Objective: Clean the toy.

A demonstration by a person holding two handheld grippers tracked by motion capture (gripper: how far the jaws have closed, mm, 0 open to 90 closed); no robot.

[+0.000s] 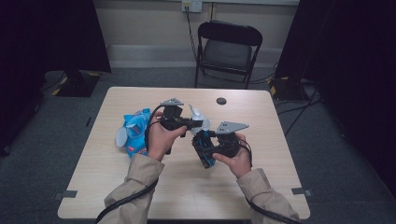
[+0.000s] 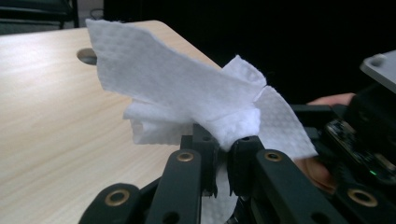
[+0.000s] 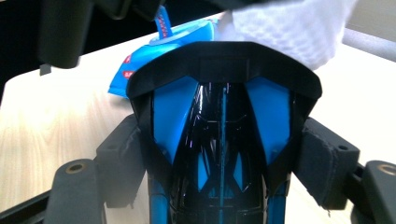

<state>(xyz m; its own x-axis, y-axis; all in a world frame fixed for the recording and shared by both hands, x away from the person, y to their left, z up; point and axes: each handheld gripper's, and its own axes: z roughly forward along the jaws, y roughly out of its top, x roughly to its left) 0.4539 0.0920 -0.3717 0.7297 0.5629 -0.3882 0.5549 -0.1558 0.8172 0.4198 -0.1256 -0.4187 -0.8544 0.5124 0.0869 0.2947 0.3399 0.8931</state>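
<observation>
My left gripper [image 1: 198, 124] [image 2: 226, 150] is shut on a crumpled white paper wipe [image 1: 197, 113] [image 2: 187, 88], which fans out above its jaws over the middle of the table [image 1: 187, 186]. My right gripper [image 1: 204, 148] [image 3: 223, 161] is shut on a glossy black and blue plastic object [image 1: 204, 154] [image 3: 222, 116], with its pads [image 3: 123, 158] pressed on both sides. The wipe [image 3: 289, 28] hangs just above the top of that object. The two grippers are close together and point at each other.
A blue packet [image 1: 135, 130] [image 3: 187, 37] lies on the table to the left of my left hand. A round cable hole [image 1: 221, 101] [image 2: 86, 56] sits near the far edge. A black folding chair [image 1: 229, 46] stands beyond the table, with dark panels on both sides.
</observation>
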